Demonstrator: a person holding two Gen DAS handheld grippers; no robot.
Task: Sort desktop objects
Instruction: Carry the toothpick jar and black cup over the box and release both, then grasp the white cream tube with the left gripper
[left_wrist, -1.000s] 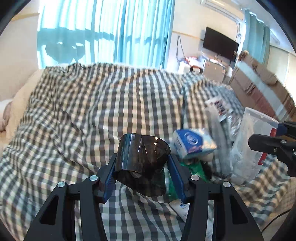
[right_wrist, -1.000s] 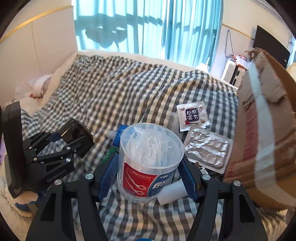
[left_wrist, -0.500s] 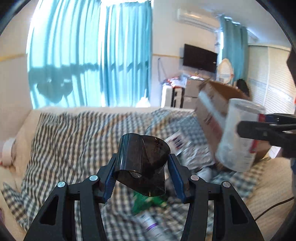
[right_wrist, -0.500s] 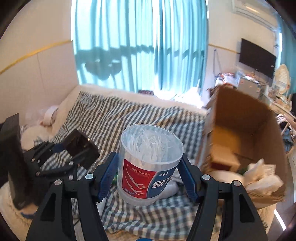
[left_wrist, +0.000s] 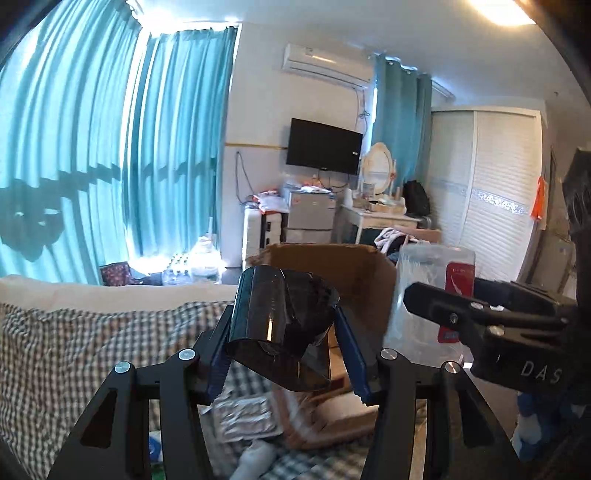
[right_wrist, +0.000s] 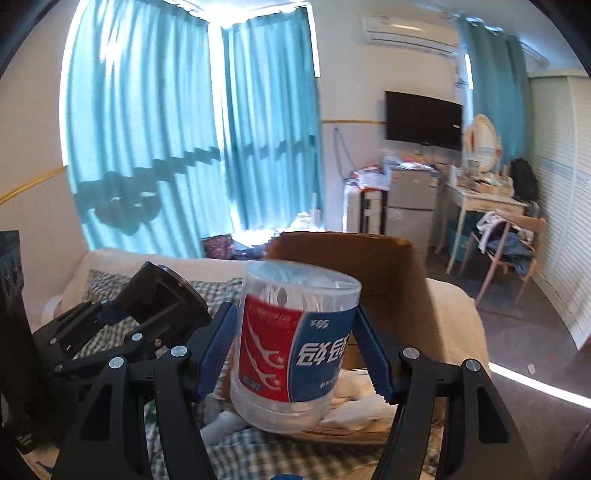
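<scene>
holding both tools up over the checkered bed (left_wrist: 74, 350), we grip a dark tinted plastic piece (left_wrist: 280, 325) in our left tool (left_wrist: 284, 354) and a clear tub of floss picks (right_wrist: 295, 339) in our right tool (right_wrist: 295, 358) — both clamped between blue pads, just before the open cardboard box (right_wrist: 369, 266).

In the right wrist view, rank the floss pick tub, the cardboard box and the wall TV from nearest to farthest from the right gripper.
1. Floss pick tub: clamped between the right gripper's fingers.
2. Cardboard box: just behind the tub, open, on the bed.
3. Wall TV: upper right, across the room.
</scene>
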